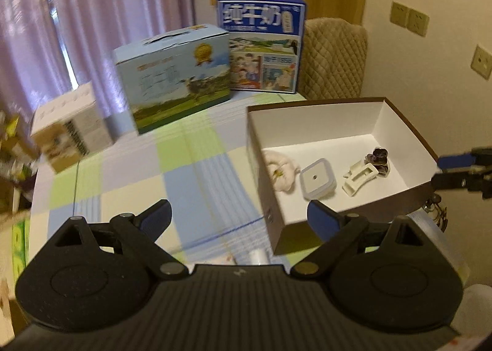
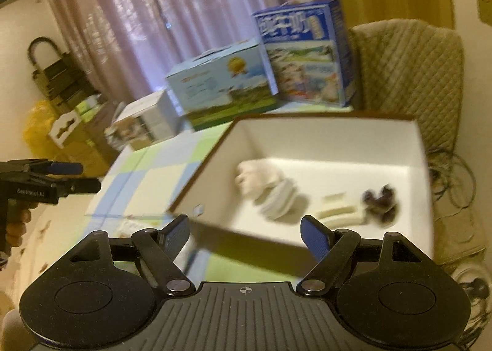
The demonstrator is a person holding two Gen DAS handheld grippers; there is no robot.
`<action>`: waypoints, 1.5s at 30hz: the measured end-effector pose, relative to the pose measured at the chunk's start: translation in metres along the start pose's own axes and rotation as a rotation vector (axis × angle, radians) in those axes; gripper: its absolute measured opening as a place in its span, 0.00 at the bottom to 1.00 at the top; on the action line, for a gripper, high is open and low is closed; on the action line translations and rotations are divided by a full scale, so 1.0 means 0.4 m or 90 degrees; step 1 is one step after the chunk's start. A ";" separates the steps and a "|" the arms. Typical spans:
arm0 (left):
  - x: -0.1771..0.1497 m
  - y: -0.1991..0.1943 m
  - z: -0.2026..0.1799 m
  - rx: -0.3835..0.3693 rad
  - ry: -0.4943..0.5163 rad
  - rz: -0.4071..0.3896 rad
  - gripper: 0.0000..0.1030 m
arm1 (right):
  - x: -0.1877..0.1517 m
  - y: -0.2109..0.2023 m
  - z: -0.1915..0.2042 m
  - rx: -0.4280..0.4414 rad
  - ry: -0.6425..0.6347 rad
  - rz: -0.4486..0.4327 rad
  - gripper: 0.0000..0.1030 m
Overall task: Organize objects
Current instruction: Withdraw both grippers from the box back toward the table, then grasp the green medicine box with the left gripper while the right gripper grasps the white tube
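1. Both jaws were wide open and held nothing: the left gripper (image 1: 238, 215) and the right gripper (image 2: 246, 229).
2. Ahead sat the white box (image 1: 313, 121) near the desk's (image 1: 129, 172) right edge.
3. Inside lay a soft cloth (image 1: 281, 171), a square lid (image 1: 316, 178), a white clip (image 1: 358, 177) and a dark flower clip (image 1: 379, 158).
4. I think the right gripper was nearer; the box lay straight ahead of it.

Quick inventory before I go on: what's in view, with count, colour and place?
open box: 1, white inside, brown outside, table right
fluffy item: 1, cream, in box, left
small lidded container: 1, translucent white, box middle
hair clip: 1, white, box right
flower-shaped clip: 1, dark purple, box right
milk cartons: 2, light blue and dark blue, table back
small carton: 1, white, table left
tablecloth: 1, checked pastel
left gripper: jaws open, empty
right gripper: jaws open, empty
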State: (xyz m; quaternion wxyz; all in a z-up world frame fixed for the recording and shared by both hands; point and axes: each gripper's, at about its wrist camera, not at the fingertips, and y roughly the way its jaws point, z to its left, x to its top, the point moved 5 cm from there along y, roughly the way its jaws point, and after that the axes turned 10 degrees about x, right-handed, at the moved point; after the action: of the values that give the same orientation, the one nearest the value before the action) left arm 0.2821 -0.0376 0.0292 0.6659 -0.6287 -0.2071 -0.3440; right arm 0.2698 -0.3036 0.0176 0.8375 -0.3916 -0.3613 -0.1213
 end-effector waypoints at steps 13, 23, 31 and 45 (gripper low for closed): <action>-0.213 -0.048 0.158 0.075 -0.127 0.047 0.93 | -0.105 0.148 0.136 0.033 0.046 0.048 0.74; -0.375 0.034 0.175 0.072 -0.126 0.103 0.92 | -0.207 0.274 0.150 -0.001 0.088 0.084 0.74; -0.420 0.108 0.183 0.070 -0.064 0.077 0.92 | -0.271 0.326 0.138 -0.023 0.043 0.114 0.74; -0.434 0.195 0.137 0.005 0.038 0.067 0.60 | -0.276 0.351 0.030 -0.084 0.097 0.123 0.74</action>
State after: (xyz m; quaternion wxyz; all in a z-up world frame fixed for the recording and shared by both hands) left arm 0.2294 0.0482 -0.1411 0.6917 -0.6255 -0.1553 -0.3257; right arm 0.2536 -0.2104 -0.1342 0.8429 -0.4681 -0.2484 -0.0931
